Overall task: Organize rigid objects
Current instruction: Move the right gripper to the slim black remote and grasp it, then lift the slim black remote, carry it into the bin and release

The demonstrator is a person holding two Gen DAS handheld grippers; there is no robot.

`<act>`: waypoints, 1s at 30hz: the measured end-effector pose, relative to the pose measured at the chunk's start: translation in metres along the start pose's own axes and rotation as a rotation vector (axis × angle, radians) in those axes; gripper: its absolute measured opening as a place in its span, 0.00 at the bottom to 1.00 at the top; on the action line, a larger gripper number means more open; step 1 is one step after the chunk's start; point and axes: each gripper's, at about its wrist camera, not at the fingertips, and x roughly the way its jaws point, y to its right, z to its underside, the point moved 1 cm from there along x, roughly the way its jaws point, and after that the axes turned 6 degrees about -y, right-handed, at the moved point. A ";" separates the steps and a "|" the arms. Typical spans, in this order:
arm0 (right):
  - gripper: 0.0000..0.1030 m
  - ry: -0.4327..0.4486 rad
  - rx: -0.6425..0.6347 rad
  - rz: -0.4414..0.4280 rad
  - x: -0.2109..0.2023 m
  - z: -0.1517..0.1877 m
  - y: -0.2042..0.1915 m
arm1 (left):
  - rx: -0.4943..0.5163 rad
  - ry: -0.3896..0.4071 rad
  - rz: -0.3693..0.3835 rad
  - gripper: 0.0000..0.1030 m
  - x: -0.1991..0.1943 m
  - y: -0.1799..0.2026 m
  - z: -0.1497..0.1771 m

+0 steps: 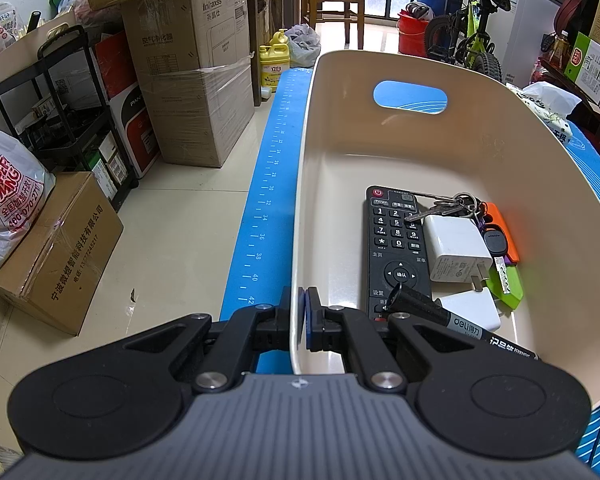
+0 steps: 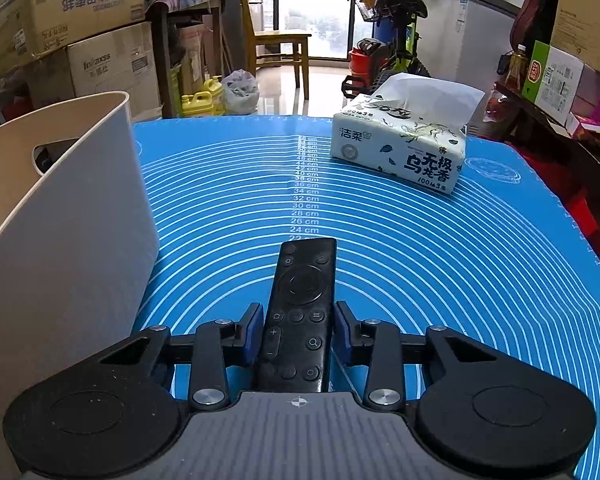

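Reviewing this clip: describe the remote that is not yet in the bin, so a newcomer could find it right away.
Start at the blue mat with white rings; the cream bin stands on its left, a tissue pack at the far right. The slim black remote lies on the mat, between the right gripper's blue pads. Unlike the bin's remote, it has no number keys.

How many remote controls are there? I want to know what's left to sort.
2: one numbered remote lies inside the cream bin; one slim remote lies on the blue mat, between the right gripper fingers.
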 end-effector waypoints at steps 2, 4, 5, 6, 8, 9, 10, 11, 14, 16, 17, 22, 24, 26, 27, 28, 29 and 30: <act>0.42 0.000 -0.014 0.003 0.000 0.000 -0.001 | 0.000 0.000 0.000 0.07 0.000 0.000 0.000; 0.42 0.002 -0.028 0.011 0.000 0.000 -0.002 | 0.000 0.000 0.000 0.07 0.000 0.000 0.000; 0.43 0.003 -0.036 0.015 0.000 0.000 -0.003 | 0.000 0.000 0.000 0.07 0.000 0.000 0.000; 0.43 0.004 -0.045 0.019 0.000 0.001 -0.004 | 0.000 0.000 0.000 0.07 0.000 0.000 0.000; 0.44 0.002 -0.057 0.023 0.001 0.001 -0.005 | 0.000 0.000 0.000 0.07 0.000 0.000 0.000; 0.44 -0.002 -0.057 0.023 0.001 0.000 -0.004 | 0.000 0.000 0.000 0.07 0.000 0.000 0.000; 0.44 -0.008 -0.054 0.021 0.002 0.001 -0.004 | 0.000 0.000 0.000 0.07 0.000 0.000 0.000; 0.44 -0.015 -0.053 0.021 0.003 0.001 -0.003 | 0.000 0.000 0.000 0.07 0.000 0.000 0.000; 0.44 -0.019 -0.050 0.016 0.003 0.001 -0.001 | 0.000 0.000 0.000 0.07 0.000 0.000 0.000; 0.44 -0.020 -0.060 0.023 0.003 0.001 -0.002 | 0.000 0.000 0.000 0.07 0.000 0.000 0.000; 0.45 -0.022 -0.070 0.029 0.003 0.001 -0.003 | 0.000 0.000 0.000 0.07 0.000 0.000 0.000; 0.43 -0.039 -0.061 0.016 0.003 -0.002 -0.002 | 0.000 0.000 0.000 0.07 0.000 0.000 0.000; 0.43 -0.036 -0.058 0.016 0.003 -0.002 -0.002 | 0.000 0.000 0.000 0.07 0.000 0.000 0.000; 0.42 -0.029 -0.063 0.013 0.003 -0.001 -0.003 | 0.000 0.000 0.000 0.07 0.000 0.000 0.000; 0.42 -0.028 -0.067 0.011 0.002 0.000 -0.003 | 0.000 0.000 0.000 0.07 0.000 0.000 0.000; 0.41 -0.027 -0.062 0.005 0.002 0.000 -0.002 | 0.000 0.000 0.000 0.07 0.000 0.000 0.000; 0.41 -0.026 -0.054 -0.001 0.001 0.000 -0.001 | 0.000 0.000 0.000 0.07 0.000 0.000 0.000; 0.41 -0.022 -0.050 -0.006 0.000 0.001 0.000 | 0.000 0.000 0.000 0.07 0.000 0.000 0.000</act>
